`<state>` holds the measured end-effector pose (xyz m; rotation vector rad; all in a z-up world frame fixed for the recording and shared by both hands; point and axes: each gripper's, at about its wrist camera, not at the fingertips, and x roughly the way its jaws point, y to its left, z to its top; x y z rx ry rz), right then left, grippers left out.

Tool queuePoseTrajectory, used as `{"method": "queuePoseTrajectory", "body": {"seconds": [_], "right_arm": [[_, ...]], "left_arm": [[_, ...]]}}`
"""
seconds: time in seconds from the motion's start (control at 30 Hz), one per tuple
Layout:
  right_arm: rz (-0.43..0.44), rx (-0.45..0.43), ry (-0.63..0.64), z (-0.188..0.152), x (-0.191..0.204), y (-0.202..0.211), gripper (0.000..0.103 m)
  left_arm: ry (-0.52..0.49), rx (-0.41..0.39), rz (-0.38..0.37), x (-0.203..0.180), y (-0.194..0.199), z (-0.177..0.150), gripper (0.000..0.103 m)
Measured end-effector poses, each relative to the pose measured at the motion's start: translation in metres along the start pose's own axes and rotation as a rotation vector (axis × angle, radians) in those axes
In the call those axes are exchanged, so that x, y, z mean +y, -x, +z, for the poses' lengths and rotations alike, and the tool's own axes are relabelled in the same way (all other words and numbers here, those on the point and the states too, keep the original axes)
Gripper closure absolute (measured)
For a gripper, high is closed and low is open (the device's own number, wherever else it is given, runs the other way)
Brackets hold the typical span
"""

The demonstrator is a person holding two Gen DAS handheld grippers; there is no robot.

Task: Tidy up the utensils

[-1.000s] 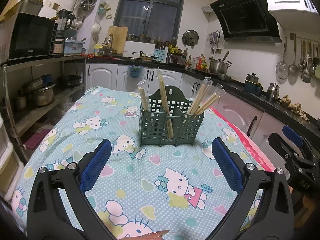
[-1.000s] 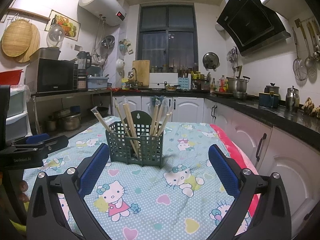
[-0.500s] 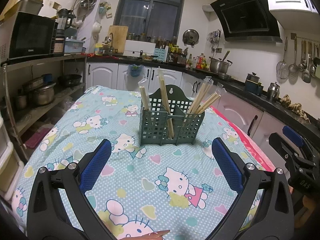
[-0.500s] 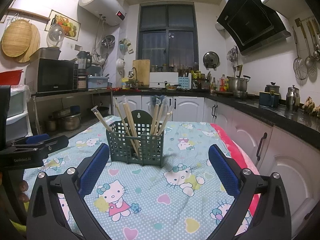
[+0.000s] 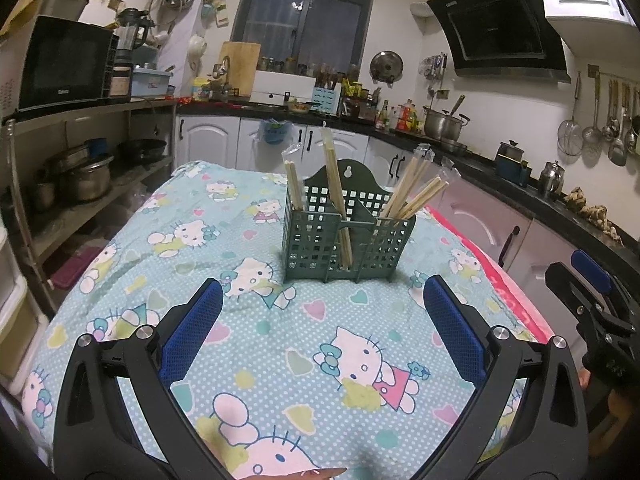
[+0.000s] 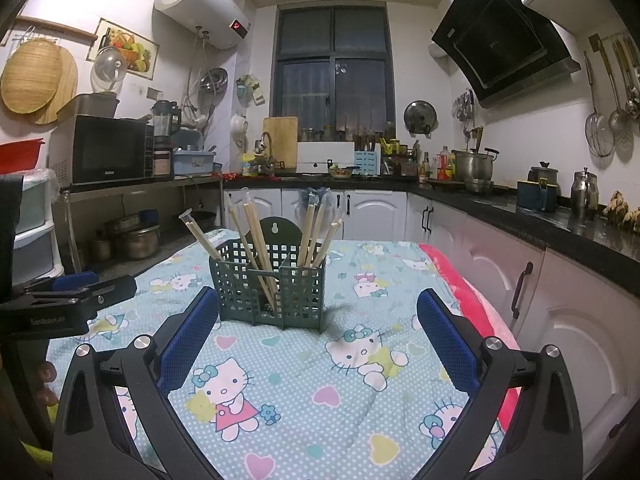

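A dark green slotted utensil holder point(image 5: 347, 240) stands upright on the table, also in the right wrist view point(image 6: 269, 288). Several pairs of wrapped wooden chopsticks point(image 5: 335, 184) point(image 6: 256, 236) stand in its compartments, leaning left and right. My left gripper point(image 5: 322, 320) is open and empty, hovering over the cloth in front of the holder. My right gripper point(image 6: 318, 332) is open and empty, also in front of the holder, a little to its right. Each gripper shows at the edge of the other's view.
The table carries a light blue Hello Kitty cloth point(image 5: 256, 332) with a red blanket edge point(image 6: 476, 312) on the right. A shelf with a microwave point(image 5: 64, 64) and pots stands left. White cabinets and a dark counter point(image 6: 520, 212) run behind and right.
Both grippers have stayed open and nearly still. The holder appears very slightly nearer in both views.
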<state>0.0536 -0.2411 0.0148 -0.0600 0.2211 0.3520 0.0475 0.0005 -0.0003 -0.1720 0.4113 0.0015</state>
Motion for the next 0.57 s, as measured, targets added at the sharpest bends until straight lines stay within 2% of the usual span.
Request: {"method": "queuePoseTrajectory", "body": {"seconds": [0.3,0.47,0.57], "right_arm": [[-0.013,0.016,-0.028,0.0,-0.005,-0.004,0.006],[-0.043,0.048,-0.059,0.0,-0.015,-0.012,0.006],[-0.084,0.122,-0.104,-0.001,-0.032,-0.031,0.006]], "left_arm": [[0.021,0.049,-0.018,0.001,-0.011,-0.001,0.011],[0.044,0.101,0.015,0.016,-0.026,0.001,0.011],[0.071,0.157,0.077,0.04,-0.044,0.006,0.011]]}}
